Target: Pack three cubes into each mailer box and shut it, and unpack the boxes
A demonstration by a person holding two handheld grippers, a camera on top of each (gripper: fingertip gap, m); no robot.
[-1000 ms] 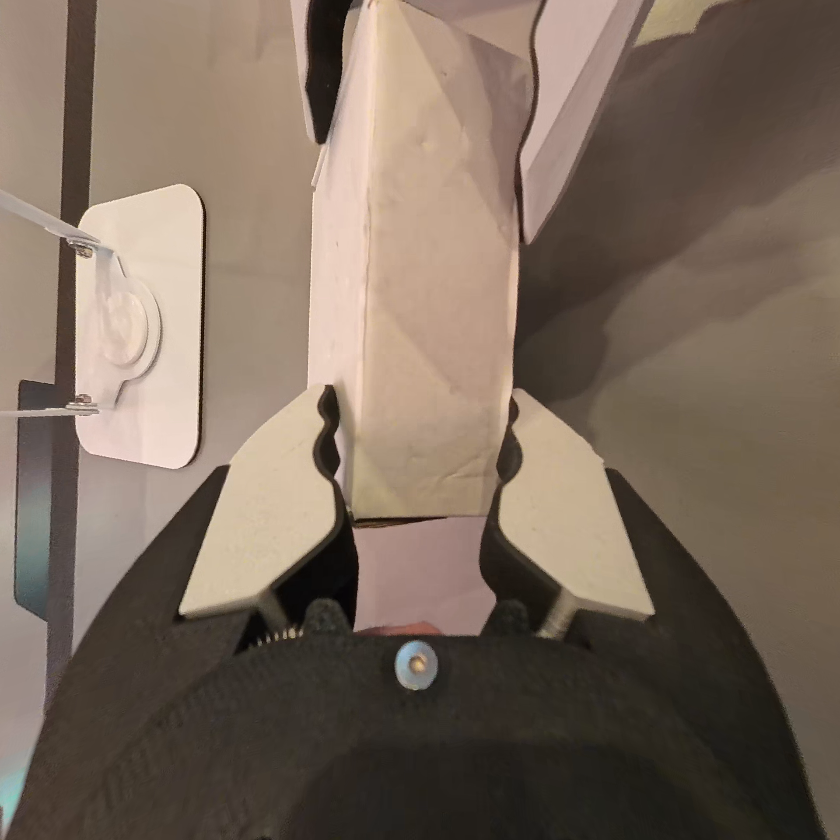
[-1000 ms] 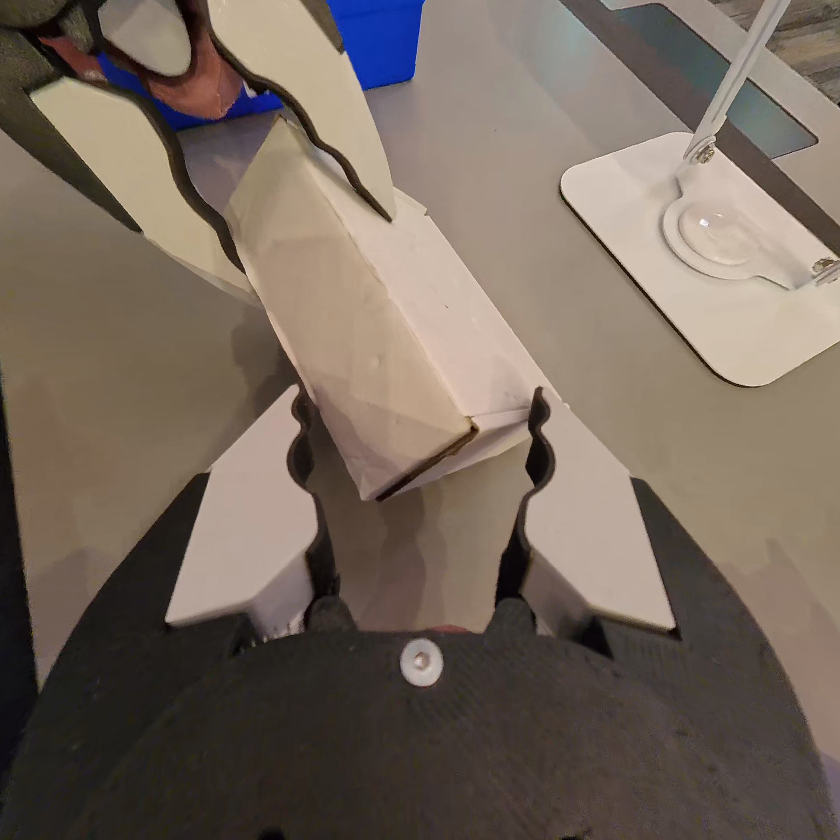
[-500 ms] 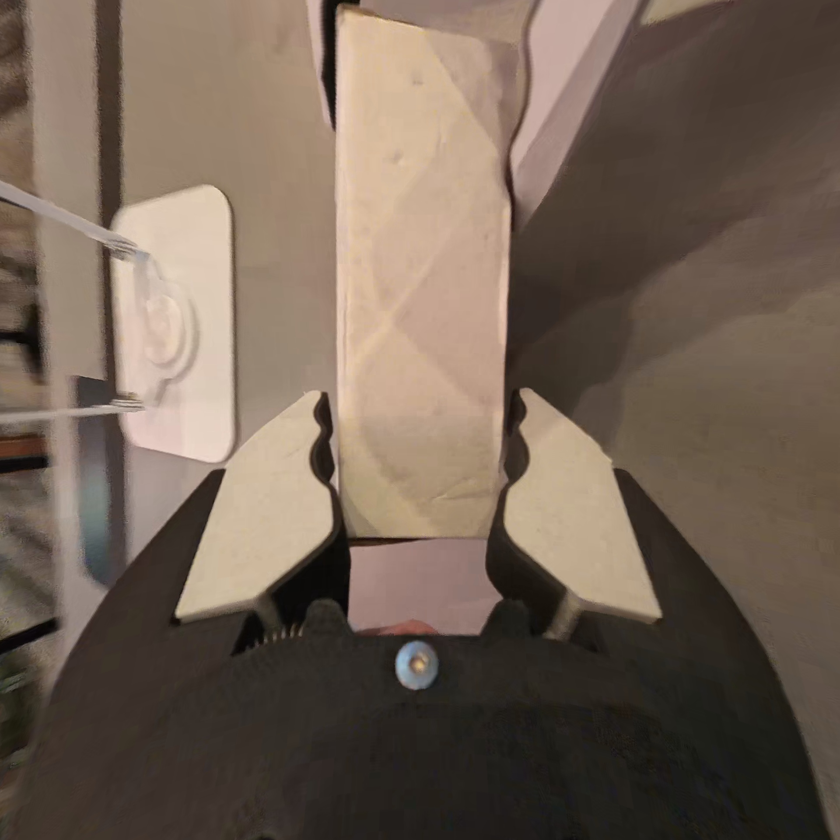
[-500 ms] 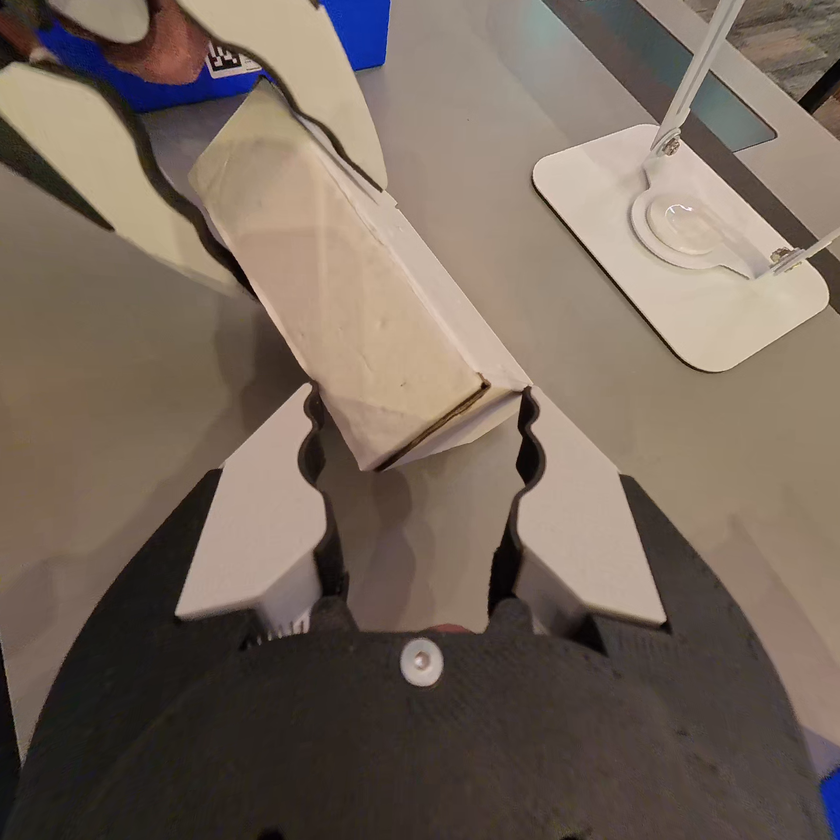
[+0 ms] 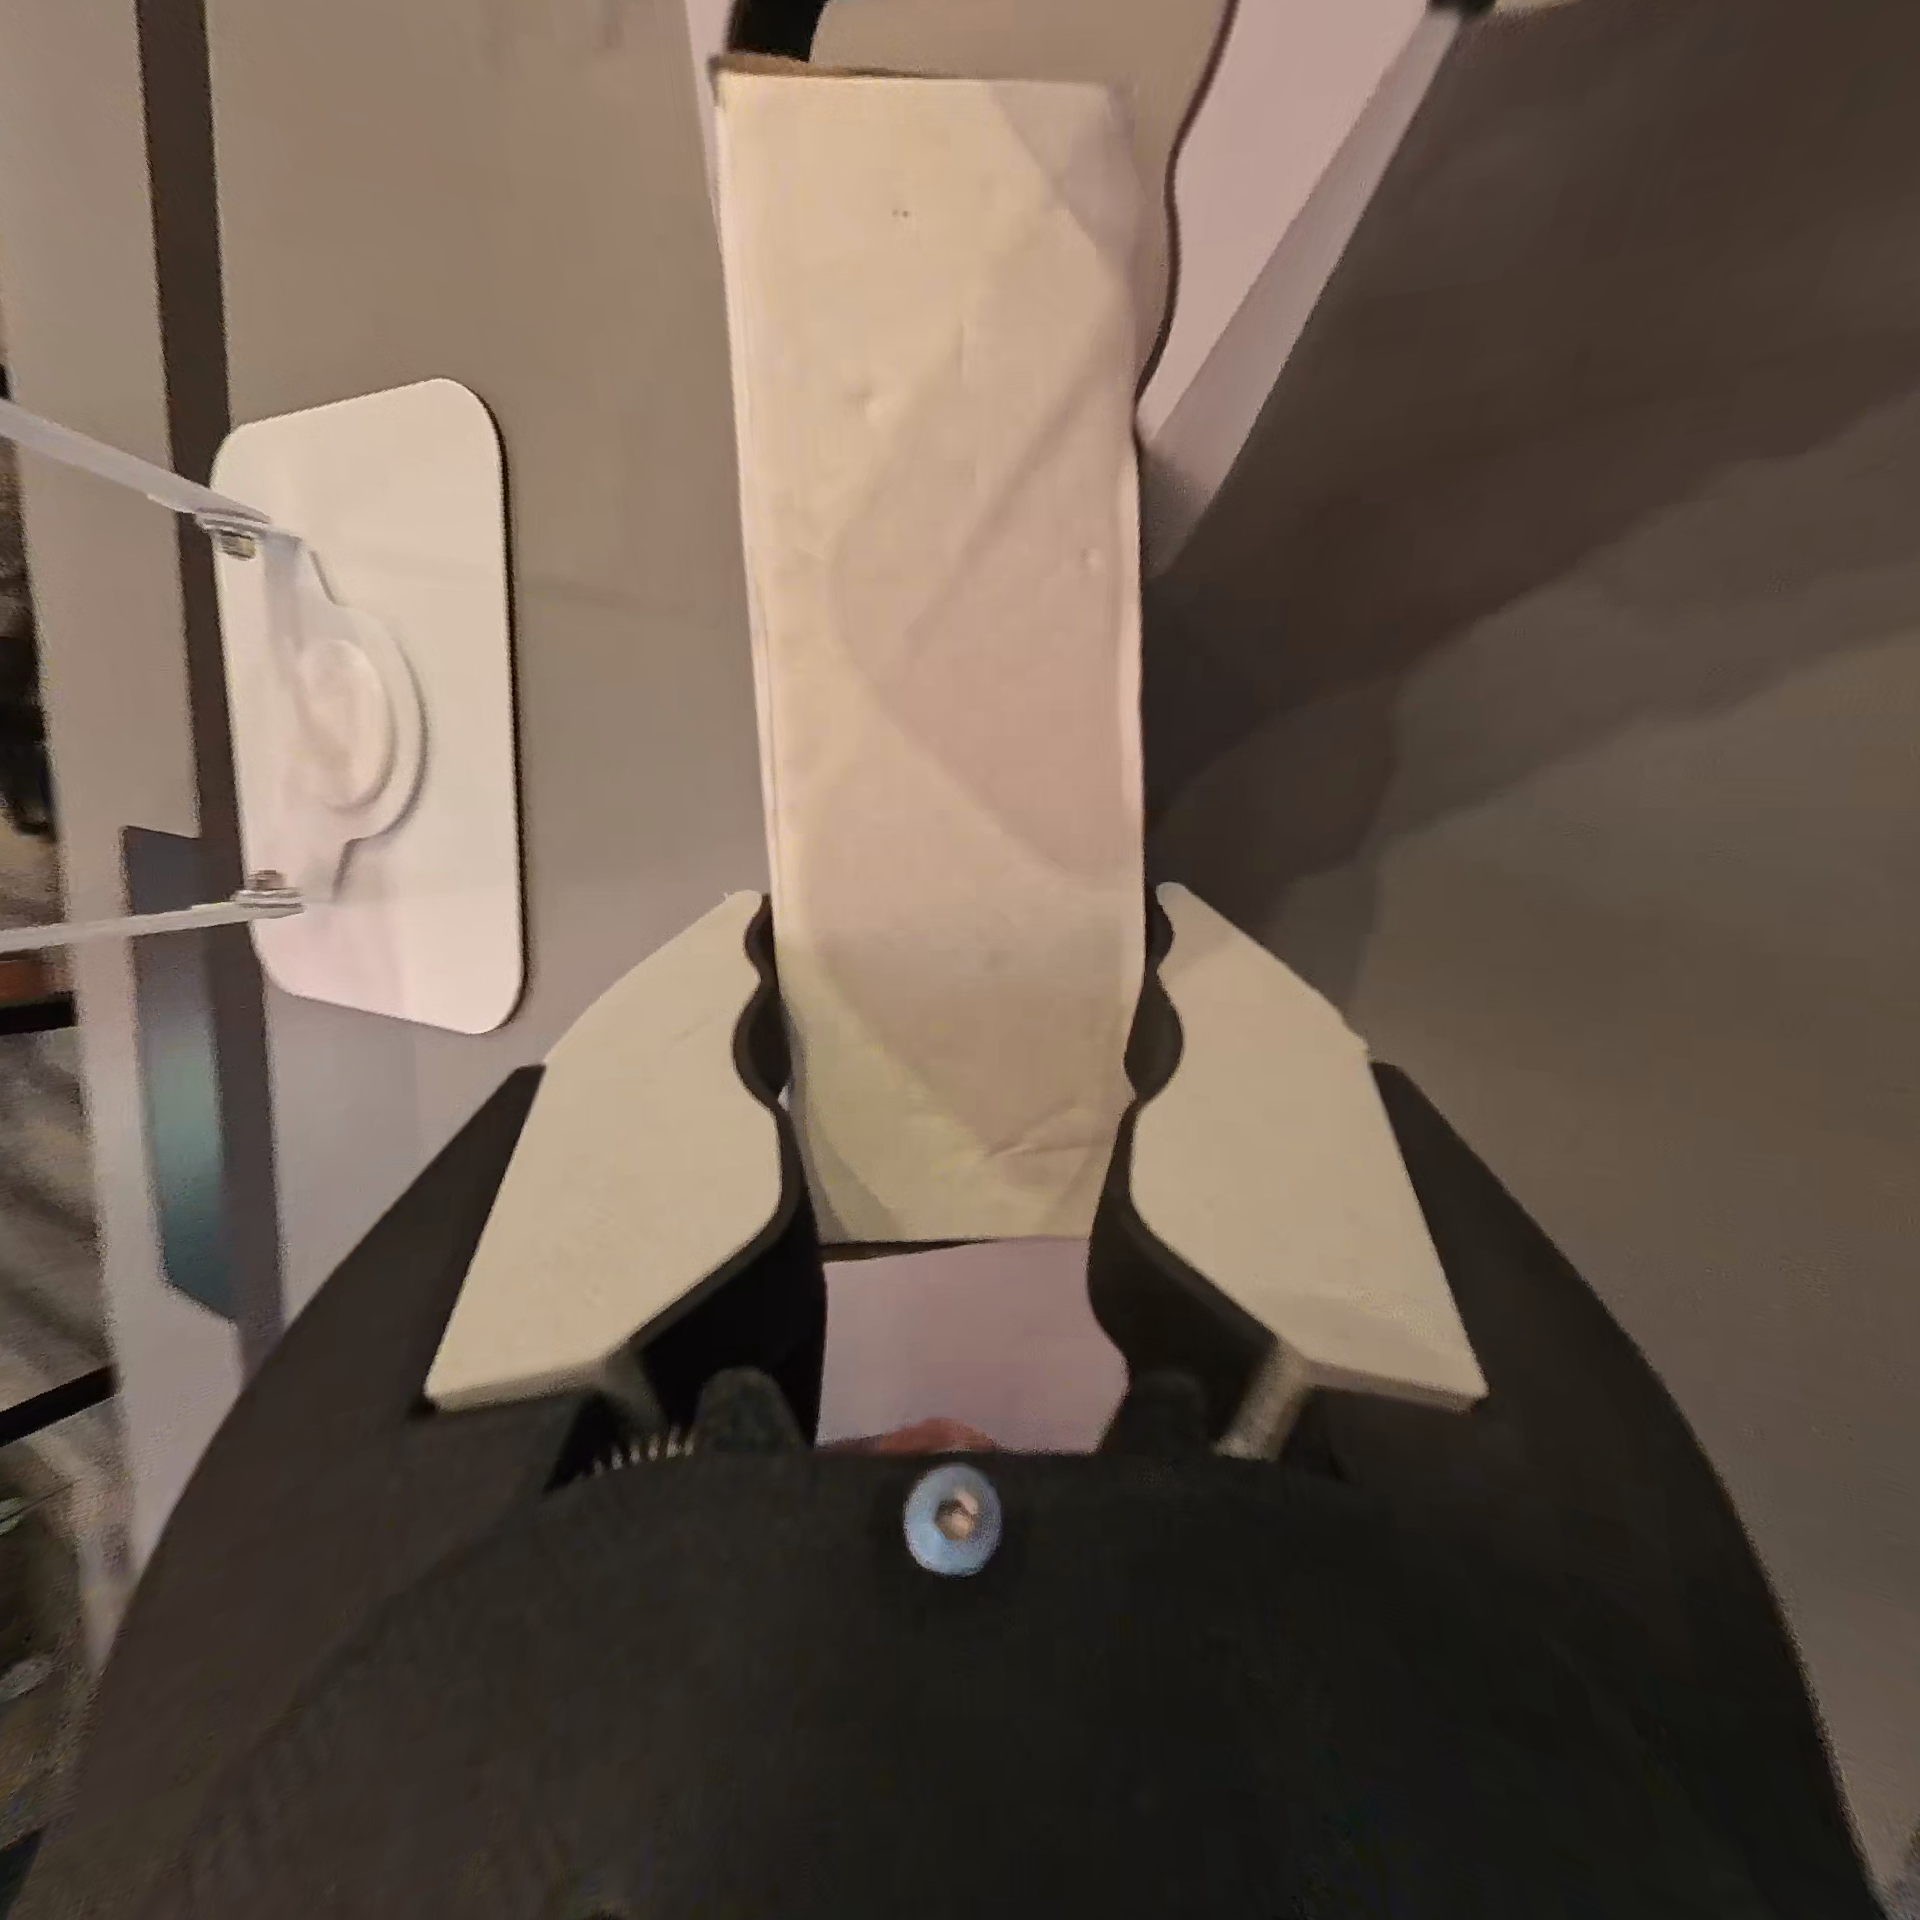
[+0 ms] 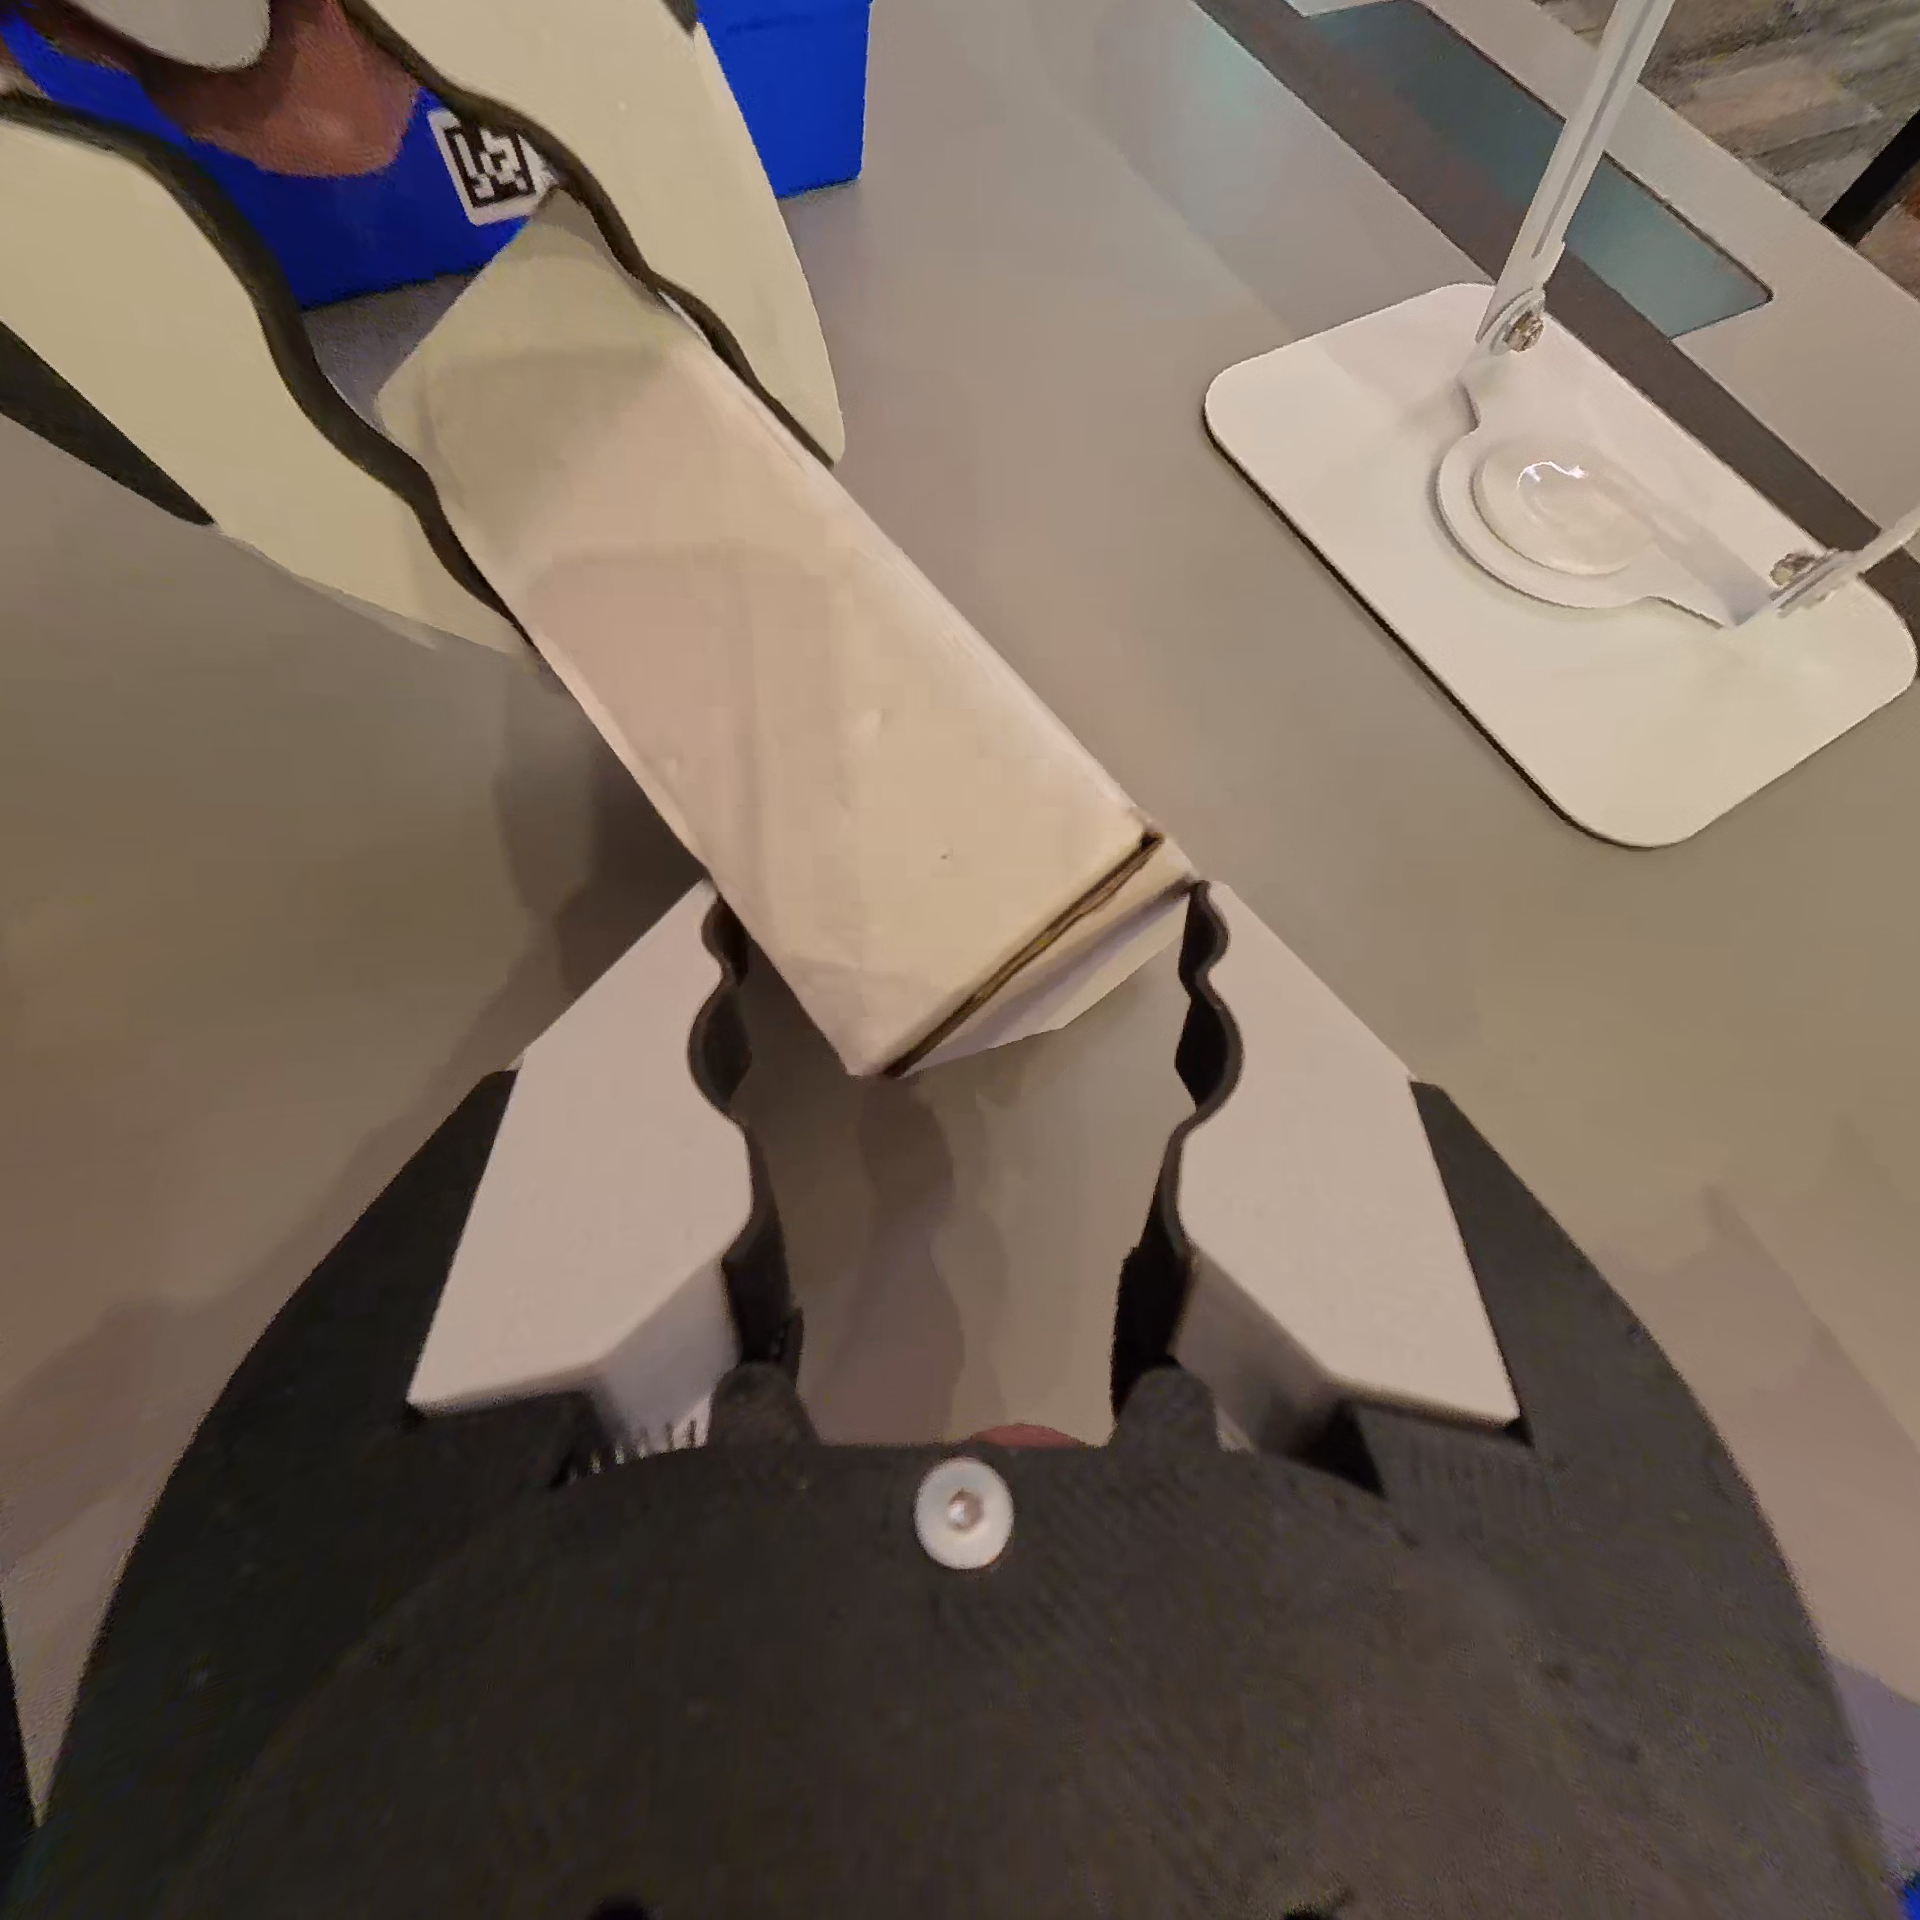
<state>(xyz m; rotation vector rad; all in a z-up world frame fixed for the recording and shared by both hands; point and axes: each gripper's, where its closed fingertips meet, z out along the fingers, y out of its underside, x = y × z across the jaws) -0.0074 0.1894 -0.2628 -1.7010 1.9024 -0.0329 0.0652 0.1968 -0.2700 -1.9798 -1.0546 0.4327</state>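
Left tool (image 5: 951,1049) of mine is closed on one end of the box (image 5: 935,623), a finger pressed against each long side, and the white, shut box runs straight out from between them. From the right wrist view that same tool (image 6: 499,343) shows at the upper left, holding the box (image 6: 790,727) aloft and slanted over the grey worktop (image 6: 1039,468). My right tool (image 6: 961,997) stands wide open at the box's other end; its fingertips flank the corner, and I cannot tell whether the right one touches it. A blue bin (image 6: 800,94) sits towards the worktop's far edge. Farther right, near the far right corner, rests a white stand base (image 6: 1558,582), well apart from the box.
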